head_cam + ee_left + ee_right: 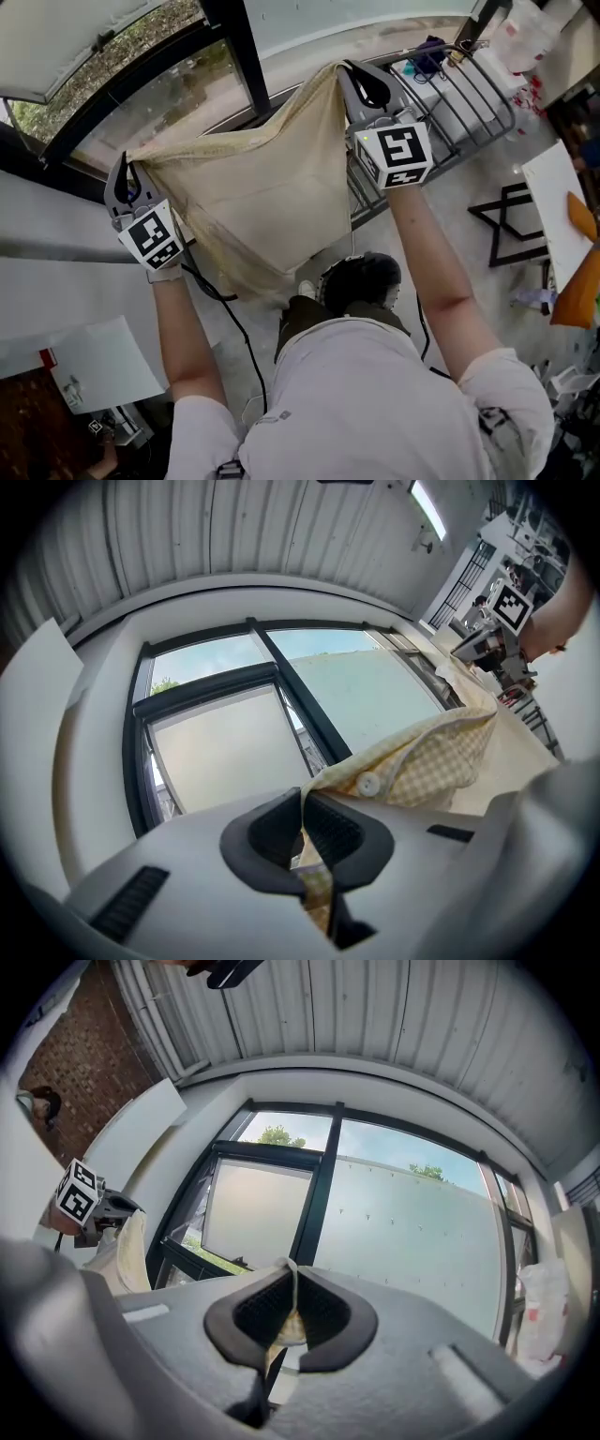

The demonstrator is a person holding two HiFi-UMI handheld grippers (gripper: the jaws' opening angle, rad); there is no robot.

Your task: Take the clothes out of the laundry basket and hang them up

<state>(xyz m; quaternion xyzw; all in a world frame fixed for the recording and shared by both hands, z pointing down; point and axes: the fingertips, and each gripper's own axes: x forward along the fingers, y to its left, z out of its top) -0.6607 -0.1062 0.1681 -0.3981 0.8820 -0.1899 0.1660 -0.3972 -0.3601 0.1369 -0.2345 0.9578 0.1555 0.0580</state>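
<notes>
A pale yellow checked garment (pixel 262 197) hangs spread between both raised grippers in front of a window. My left gripper (pixel 128 178) is shut on its left top corner; in the left gripper view the checked cloth (pixel 422 761) with a white button runs out from the pinched jaws (pixel 302 832). My right gripper (pixel 361 82) is shut on the right top corner, and a thin edge of the cloth (pixel 286 1321) shows between its pads. The garment sags in the middle and tapers to a point below. The laundry basket (pixel 361 277) shows dark below the garment's tip.
A dark metal drying rack (pixel 450 103) stands at the right behind the right gripper, with a dark item (pixel 429 54) on it. A black-framed window (pixel 234 47) fills the space ahead. A black cable (pixel 234 319) trails down from the left gripper.
</notes>
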